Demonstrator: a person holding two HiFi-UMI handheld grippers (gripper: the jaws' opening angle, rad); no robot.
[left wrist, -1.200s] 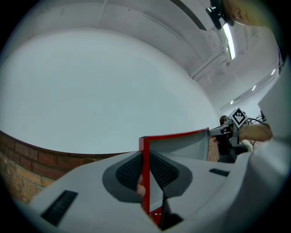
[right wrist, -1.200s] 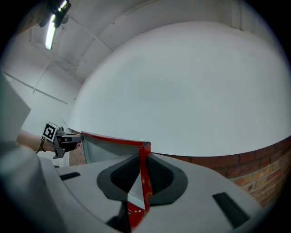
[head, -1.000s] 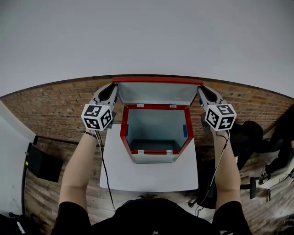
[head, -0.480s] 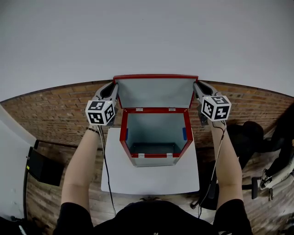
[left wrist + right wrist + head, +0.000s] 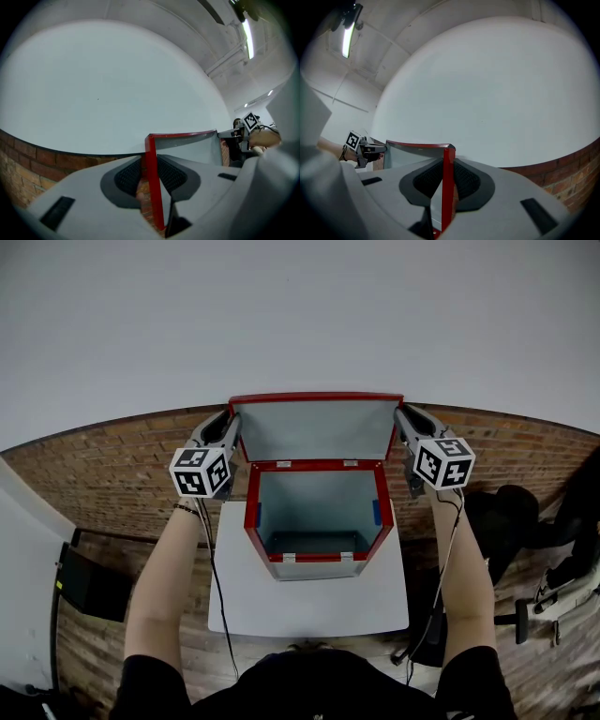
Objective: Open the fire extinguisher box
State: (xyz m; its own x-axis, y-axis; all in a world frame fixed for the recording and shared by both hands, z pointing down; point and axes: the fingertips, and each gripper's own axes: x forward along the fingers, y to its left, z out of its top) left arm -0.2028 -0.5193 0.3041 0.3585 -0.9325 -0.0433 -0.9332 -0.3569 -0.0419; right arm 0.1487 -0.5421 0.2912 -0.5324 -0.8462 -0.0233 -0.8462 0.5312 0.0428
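The red fire extinguisher box point(image 5: 251, 512) stands open on a white table, its grey inside empty. Its lid point(image 5: 317, 427) is raised and leans back toward the wall. My left gripper point(image 5: 232, 420) is at the lid's left edge and my right gripper point(image 5: 401, 416) at its right edge. In the left gripper view the red lid edge point(image 5: 152, 187) runs between the pads of the left gripper point(image 5: 151, 176). Those jaws have just been opening, and a gap shows beside the edge. In the right gripper view the right gripper point(image 5: 446, 180) is shut on the lid's red edge point(image 5: 448, 197).
The white table point(image 5: 309, 606) stands on a brick-patterned floor point(image 5: 112, 465) against a plain white wall point(image 5: 300, 315). A black box point(image 5: 89, 573) lies on the floor at the left, dark gear point(image 5: 511, 521) at the right. Cables hang from both grippers.
The lid has swung a little further up and back with both grippers on its edges. In the last half second the hands hardly moved.
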